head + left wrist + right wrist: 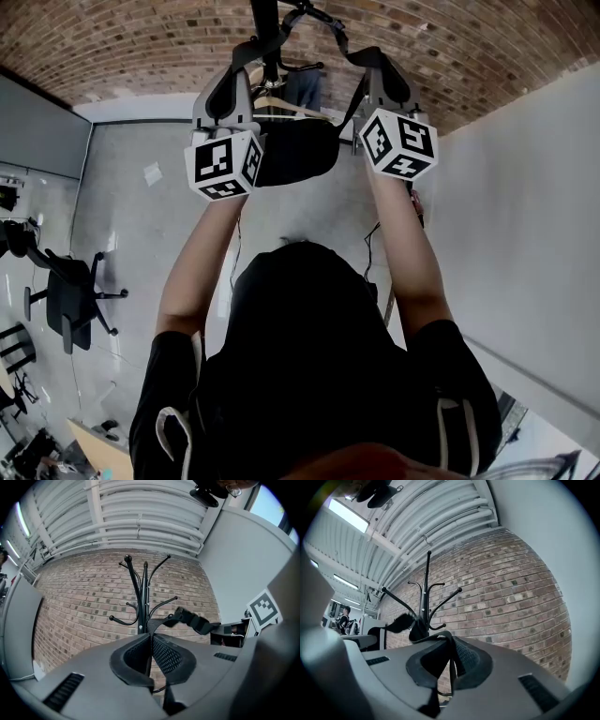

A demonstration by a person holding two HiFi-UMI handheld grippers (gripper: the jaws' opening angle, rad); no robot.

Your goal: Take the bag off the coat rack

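A black bag (295, 150) hangs between my two raised grippers, in front of the black coat rack (265, 28). Its strap (323, 19) arches from one gripper to the other close to the rack's top. My left gripper (232, 86) is shut on the webbing strap (151, 629), and the padded part (194, 620) trails right, past a hook of the coat rack (143, 597). My right gripper (380, 70) is shut on the strap (450, 641) too, which runs left in front of the coat rack's (425, 597) pole. I cannot tell whether the strap still rests on a hook.
A brick wall (84, 602) stands behind the rack and a white wall (525, 216) on the right. A wooden hanger (281, 105) with a dark garment hangs low on the rack. An office chair (70, 295) is on the floor at left. A person (345, 616) stands far off.
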